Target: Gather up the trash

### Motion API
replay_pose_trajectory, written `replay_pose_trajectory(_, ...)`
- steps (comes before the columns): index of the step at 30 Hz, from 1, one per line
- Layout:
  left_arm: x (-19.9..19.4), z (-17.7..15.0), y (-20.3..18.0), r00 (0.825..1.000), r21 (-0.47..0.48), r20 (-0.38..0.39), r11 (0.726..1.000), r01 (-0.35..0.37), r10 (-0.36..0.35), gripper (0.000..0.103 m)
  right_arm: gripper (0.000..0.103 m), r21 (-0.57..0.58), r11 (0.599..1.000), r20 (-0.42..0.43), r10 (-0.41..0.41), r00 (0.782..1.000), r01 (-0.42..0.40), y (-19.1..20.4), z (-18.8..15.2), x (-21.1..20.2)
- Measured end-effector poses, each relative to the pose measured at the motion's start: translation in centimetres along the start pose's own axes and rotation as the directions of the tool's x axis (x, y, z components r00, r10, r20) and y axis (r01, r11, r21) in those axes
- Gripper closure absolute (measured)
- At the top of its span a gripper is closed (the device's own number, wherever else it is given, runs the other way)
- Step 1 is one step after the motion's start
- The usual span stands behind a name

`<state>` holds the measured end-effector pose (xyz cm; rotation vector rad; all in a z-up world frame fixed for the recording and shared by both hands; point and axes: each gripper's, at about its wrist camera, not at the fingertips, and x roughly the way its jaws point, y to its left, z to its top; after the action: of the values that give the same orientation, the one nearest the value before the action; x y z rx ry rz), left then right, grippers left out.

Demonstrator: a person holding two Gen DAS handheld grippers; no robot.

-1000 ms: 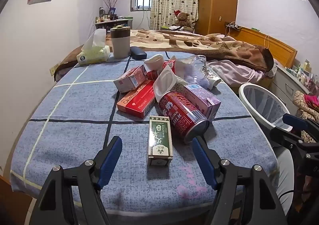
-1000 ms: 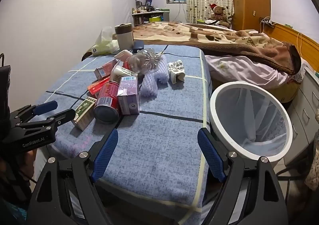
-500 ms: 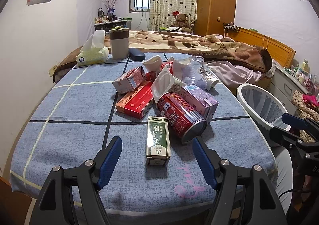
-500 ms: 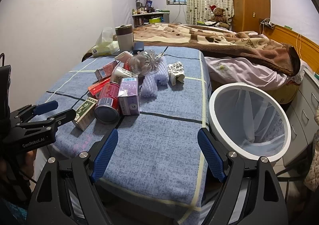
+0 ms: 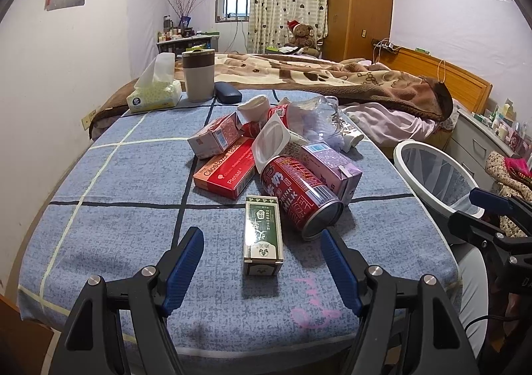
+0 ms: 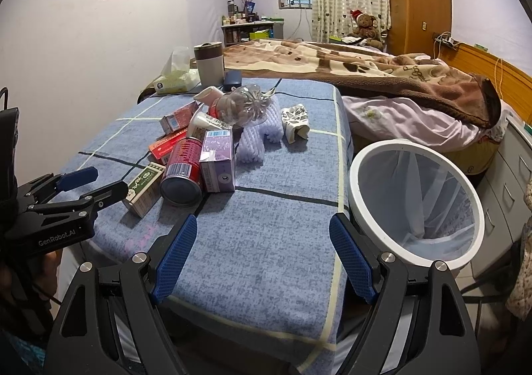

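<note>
A pile of trash lies on the blue checked table (image 5: 116,182). A small green box (image 5: 262,234) lies nearest me, with a red milk can (image 5: 299,198), a purple carton (image 5: 332,168), a red tablet box (image 5: 227,171) and a crushed clear bottle (image 5: 316,115) behind it. My left gripper (image 5: 262,270) is open and empty, just short of the green box. My right gripper (image 6: 264,262) is open and empty over the table's near right part. The white-rimmed bin (image 6: 417,205) with a clear liner stands right of the table. The pile (image 6: 199,155) shows left in the right wrist view.
A tissue box (image 5: 154,97), a beige tumbler (image 5: 198,75) and a dark case (image 5: 227,96) stand at the table's far end. A bed with a brown blanket (image 5: 349,82) lies behind. Drawers (image 6: 508,182) stand right of the bin.
Both grippers have risen slightly, so the table and pile sit a little lower in view. Nothing was grasped or moved.
</note>
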<state>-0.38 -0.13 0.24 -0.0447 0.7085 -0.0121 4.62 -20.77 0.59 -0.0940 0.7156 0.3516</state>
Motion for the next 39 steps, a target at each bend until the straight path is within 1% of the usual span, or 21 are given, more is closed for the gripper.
replay_pose_trajectory(39,0.26,-0.02,0.05,1.000,0.000,-0.012,1.000,0.000,0.000,0.031,0.020,-0.005,1.000,-0.001,-0.005,1.000,0.005,0.05,0.22,0.17)
